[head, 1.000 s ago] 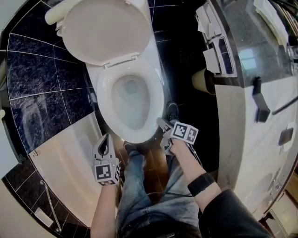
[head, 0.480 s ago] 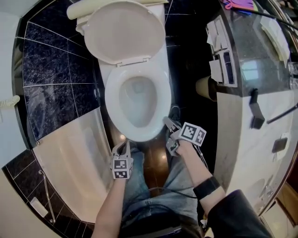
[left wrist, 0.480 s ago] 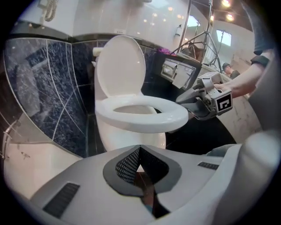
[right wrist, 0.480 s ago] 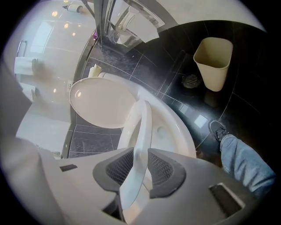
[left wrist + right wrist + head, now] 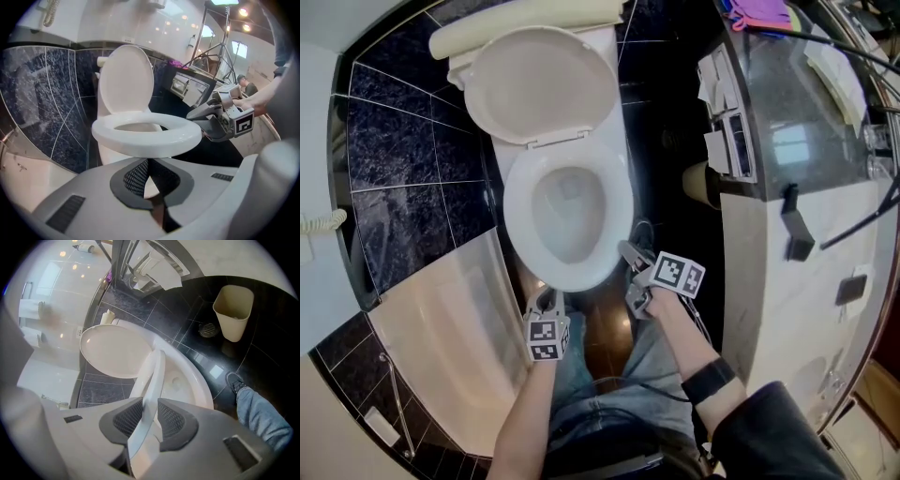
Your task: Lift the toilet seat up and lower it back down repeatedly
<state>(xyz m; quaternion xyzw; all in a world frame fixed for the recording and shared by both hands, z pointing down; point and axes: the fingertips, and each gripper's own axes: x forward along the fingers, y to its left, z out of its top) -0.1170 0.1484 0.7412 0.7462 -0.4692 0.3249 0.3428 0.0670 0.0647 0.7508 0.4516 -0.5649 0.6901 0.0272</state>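
The toilet seat (image 5: 145, 133) is pinched at its front-right rim by the right tool (image 5: 150, 404). Both ribbed pads press on the thin edge of the ring, and the jaws have just been closing onto it. The seat stands partly raised, with its front lifted a little clear of the bowl (image 5: 567, 216) and its rear hinged at the bowl's back edge. The lid (image 5: 539, 84) stands open behind it.

The left tool (image 5: 148, 163) hovers just off the bowl's front edge and points at the seat without touching it. Its jaws are pressed together on nothing.

The seat looks like a stiff, fairly light ring of moulded plastic, so it should swing easily on its hinge. Its glossy surface could let it slide between the pads as the tilt steepens. The front rim, farthest from the hinge, seems the best place to hold, because little force turns the seat there, and the pads can bite across the thin edge as they do now. The wrist will probably have to turn along the arc so the pads sit flat. On the way down the seat should be carried rather than released, since a free drop would likely slam it against the hard bowl.

A beige waste bin (image 5: 233, 310) stands on the dark floor, well apart from the toilet.
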